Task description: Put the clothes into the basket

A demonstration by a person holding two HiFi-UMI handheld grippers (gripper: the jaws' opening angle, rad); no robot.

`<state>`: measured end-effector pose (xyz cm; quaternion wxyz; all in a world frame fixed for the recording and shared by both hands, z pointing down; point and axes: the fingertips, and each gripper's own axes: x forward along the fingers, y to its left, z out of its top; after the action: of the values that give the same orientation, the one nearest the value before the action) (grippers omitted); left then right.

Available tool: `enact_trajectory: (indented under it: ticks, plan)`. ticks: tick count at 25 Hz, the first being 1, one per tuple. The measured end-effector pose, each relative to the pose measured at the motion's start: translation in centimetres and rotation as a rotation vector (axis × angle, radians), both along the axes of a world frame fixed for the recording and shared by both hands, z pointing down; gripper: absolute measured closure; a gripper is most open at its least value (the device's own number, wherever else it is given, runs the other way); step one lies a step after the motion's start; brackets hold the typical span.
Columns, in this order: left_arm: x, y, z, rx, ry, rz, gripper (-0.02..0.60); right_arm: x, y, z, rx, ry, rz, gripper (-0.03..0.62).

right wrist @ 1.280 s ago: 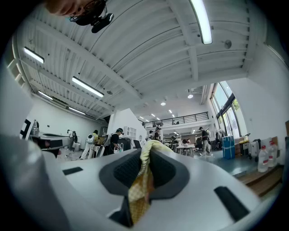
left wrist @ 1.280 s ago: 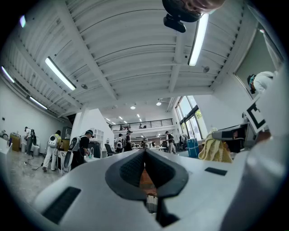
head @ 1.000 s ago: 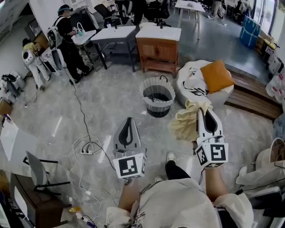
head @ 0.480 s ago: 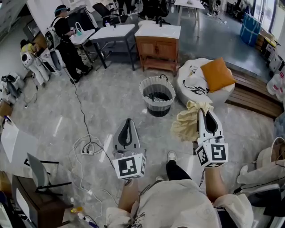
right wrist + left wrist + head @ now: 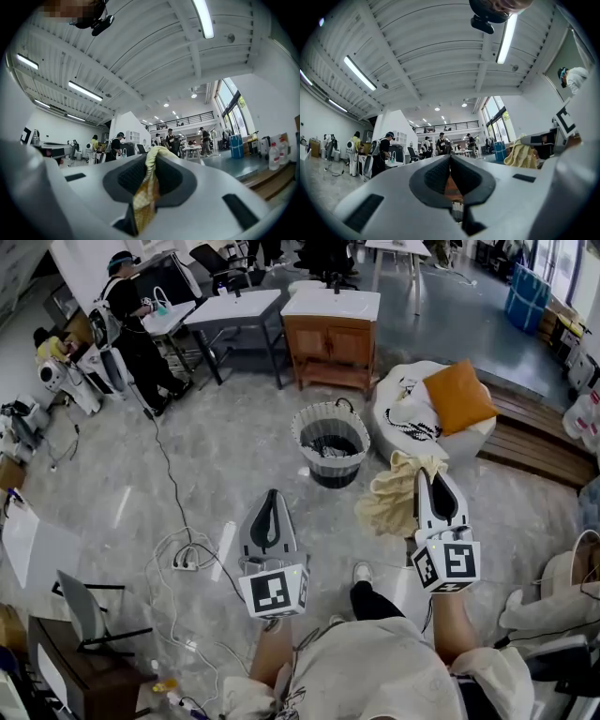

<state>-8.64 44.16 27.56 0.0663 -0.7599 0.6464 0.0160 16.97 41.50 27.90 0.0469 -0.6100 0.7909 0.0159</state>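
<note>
Yellow cloth point(image 5: 386, 501) clamped in right tool point(image 5: 425, 471); left tool point(image 5: 271, 492) closed.

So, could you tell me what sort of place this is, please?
Probably a large open lab or workshop hall, partly staged like a home: white work tables, cables trailing over the floor, and a high ceiling with strip lights, beside a beanbag and laundry basket.

left gripper point(image 5: 272, 496) closed, empty; right gripper point(image 5: 430, 476) level, clamping yellow cloth point(image 5: 386, 504).
</note>
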Motion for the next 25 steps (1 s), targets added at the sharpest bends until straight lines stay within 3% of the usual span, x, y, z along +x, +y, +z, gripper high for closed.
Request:
enact_trajectory:
  ticks: [14, 25]
  plan:
    - [1.5, -9.9, 0.7, -0.023, 0.005, -0.005, 0.577, 1.5, -10.1, 1.2, -0.033, -0.019, -0.002, 0.553]
    - [5.1, -17.8, 0.3, -0.019, -0.012, -0.031, 0.577, 5.2, -18.3, 1.1, -0.027, -0.022, -0.012, 0.553]
